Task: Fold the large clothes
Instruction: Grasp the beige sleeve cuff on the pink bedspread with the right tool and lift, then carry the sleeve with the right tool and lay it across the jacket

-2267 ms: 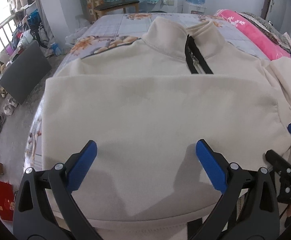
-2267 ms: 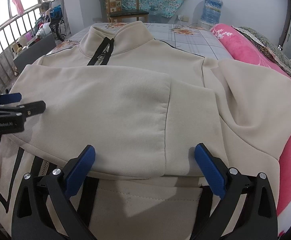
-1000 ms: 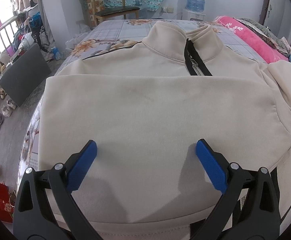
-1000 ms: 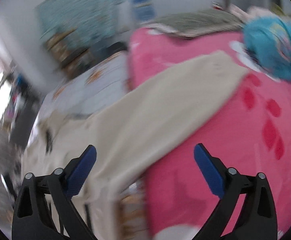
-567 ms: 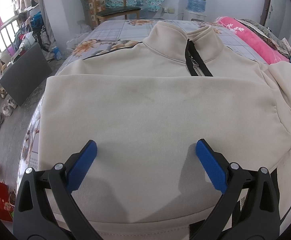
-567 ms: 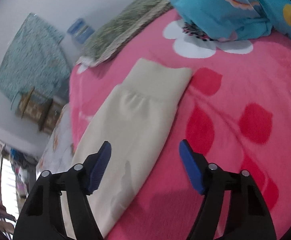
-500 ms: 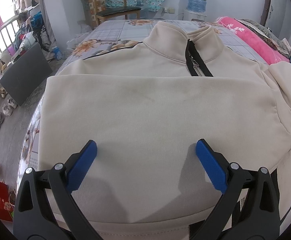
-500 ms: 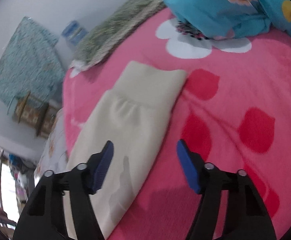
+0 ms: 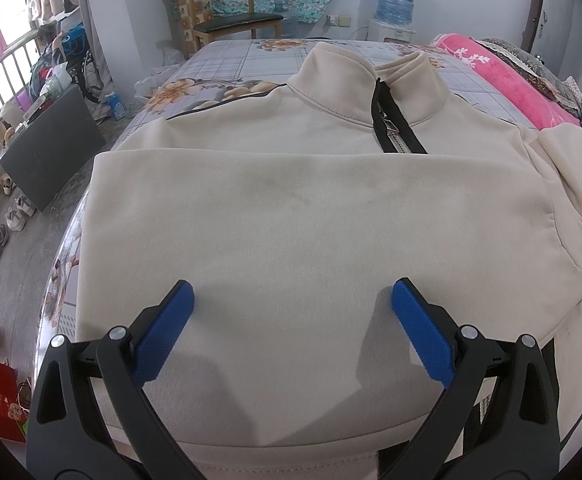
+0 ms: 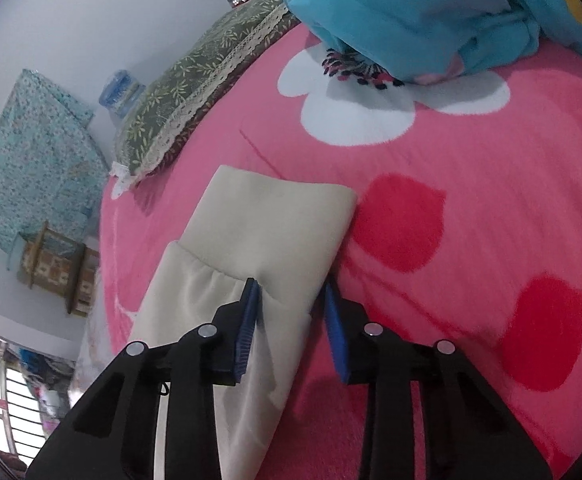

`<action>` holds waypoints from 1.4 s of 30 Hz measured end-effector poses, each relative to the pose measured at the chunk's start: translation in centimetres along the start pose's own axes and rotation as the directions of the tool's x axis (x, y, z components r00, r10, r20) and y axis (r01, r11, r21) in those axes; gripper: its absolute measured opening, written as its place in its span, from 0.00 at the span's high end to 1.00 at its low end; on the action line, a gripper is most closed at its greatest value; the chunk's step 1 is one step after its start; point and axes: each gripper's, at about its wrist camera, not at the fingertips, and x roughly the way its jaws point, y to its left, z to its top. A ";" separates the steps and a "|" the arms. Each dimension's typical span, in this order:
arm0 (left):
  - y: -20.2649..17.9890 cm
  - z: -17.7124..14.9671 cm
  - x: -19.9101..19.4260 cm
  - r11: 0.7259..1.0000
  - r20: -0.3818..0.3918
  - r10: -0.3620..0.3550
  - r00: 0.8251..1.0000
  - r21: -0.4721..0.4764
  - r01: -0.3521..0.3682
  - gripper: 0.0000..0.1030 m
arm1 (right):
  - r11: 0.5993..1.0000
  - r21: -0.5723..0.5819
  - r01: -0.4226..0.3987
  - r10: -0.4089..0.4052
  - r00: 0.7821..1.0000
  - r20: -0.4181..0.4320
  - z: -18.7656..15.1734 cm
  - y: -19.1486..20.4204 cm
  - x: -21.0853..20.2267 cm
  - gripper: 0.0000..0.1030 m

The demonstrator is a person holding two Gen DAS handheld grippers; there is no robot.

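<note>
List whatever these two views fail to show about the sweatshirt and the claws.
- Right claw, right wrist view: whether it has pinched the sleeve cuff; pads hide contact.
- Sweatshirt hem, left wrist view: hidden behind the left claw.
- Zipper lower end: covered by the folded sleeve.

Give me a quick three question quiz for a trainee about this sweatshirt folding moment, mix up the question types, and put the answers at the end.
1. True or false: the left gripper is clamped on the sweatshirt.
2. Multiple choice: the sleeve cuff that the right gripper is closing around lies on A) a grey floral sheet, B) the pink blanket, C) a wooden chair.
3. Fill in: the sweatshirt's zipper is trimmed in ___.

Key: 1. False: its jaws stand wide open above the folded sleeve. 2. B. 3. Black.
</note>
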 end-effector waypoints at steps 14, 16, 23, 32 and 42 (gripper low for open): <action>0.0 0.0 0.0 1.000 0.000 0.000 1.000 0.000 0.000 0.06 | 0.965 -0.178 0.191 -0.173 0.979 0.113 -0.6 4.8 -2.9 0.88; 0.0 0.0 0.0 1.000 0.000 0.000 1.000 0.000 0.000 0.06 | 0.960 -0.197 0.199 -0.174 0.975 0.138 -0.7 5.5 -3.9 0.89; 0.0 0.0 0.0 1.000 0.000 0.000 1.000 0.000 0.000 0.06 | 0.945 -0.261 0.195 -0.143 0.968 0.204 -1.6 8.1 -8.4 0.89; 0.0 0.0 0.1 1.000 0.001 0.000 1.000 -0.001 0.000 0.06 | 0.921 -0.358 0.153 -0.065 0.967 0.245 -3.7 12.0 -15.0 0.89; 0.0 -0.1 0.1 1.000 0.001 -0.001 1.000 -0.001 0.001 0.06 | 0.890 -0.447 0.090 0.029 0.967 0.254 -7.8 16.1 -20.7 0.89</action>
